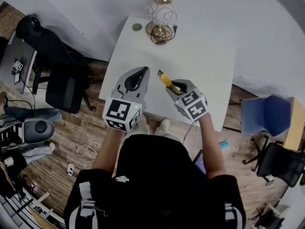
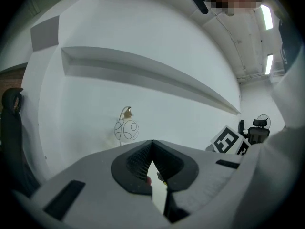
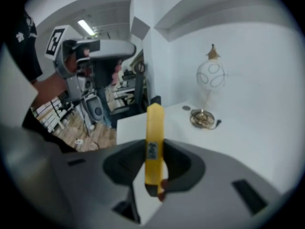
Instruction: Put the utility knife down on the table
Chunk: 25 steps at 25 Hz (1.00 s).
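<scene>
Yellow utility knife (image 3: pixel 154 142) is clamped crosswise between the jaws of the right gripper (image 1: pixel 174 88), its free end angled out over the white table (image 1: pixel 205 66), probably to be laid flat; it is not yet down. Left gripper (image 1: pixel 141 71) hovers alongside, jaws together and empty. No container shows, only a wire ornament (image 1: pixel 161 15)

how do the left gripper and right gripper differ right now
The left gripper has its jaws together with nothing between them; the right gripper is clamped on the yellow utility knife. The left gripper faces mostly the wall, while the right gripper tilts down toward the white table. Both hover above the table's near edge.
</scene>
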{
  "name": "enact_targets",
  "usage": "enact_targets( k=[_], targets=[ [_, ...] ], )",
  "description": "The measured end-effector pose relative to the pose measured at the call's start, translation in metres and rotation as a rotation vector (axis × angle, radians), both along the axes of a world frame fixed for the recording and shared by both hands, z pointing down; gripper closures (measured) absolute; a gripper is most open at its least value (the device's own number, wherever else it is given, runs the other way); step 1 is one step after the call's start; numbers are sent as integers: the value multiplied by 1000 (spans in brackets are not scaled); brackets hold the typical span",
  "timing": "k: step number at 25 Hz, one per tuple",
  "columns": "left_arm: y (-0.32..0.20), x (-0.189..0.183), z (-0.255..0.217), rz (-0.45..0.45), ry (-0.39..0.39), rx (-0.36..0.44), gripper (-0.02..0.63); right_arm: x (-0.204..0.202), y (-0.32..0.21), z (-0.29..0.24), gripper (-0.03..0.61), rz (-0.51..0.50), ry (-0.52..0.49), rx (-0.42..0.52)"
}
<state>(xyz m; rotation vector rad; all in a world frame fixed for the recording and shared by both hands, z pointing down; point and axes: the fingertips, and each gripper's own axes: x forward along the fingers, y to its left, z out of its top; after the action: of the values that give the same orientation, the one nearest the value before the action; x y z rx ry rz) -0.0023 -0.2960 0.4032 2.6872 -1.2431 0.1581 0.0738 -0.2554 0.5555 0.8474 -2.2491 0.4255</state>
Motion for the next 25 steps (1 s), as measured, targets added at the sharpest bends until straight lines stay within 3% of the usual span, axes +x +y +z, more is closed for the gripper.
enact_targets(
  k=[7,11,15,19,25],
  targets=[
    [-4,-24,18,1,44,-79,598,-15,13,62,445,-44,69,-177],
    [-5,-31,28,-6,28,-98,598,-17,20,92,445,-69,76,-267],
    [-5,-38,38,-9,14,-116,598,-13,25,124,445,-105,153,-333],
    [-5,-42,46,-17,-15,-120,598,0,23,151,445,-143,268,-367],
    [-4,-43,53,-20,-29,-130,598,22,3,174,445,-179,423,-335]
  ],
)
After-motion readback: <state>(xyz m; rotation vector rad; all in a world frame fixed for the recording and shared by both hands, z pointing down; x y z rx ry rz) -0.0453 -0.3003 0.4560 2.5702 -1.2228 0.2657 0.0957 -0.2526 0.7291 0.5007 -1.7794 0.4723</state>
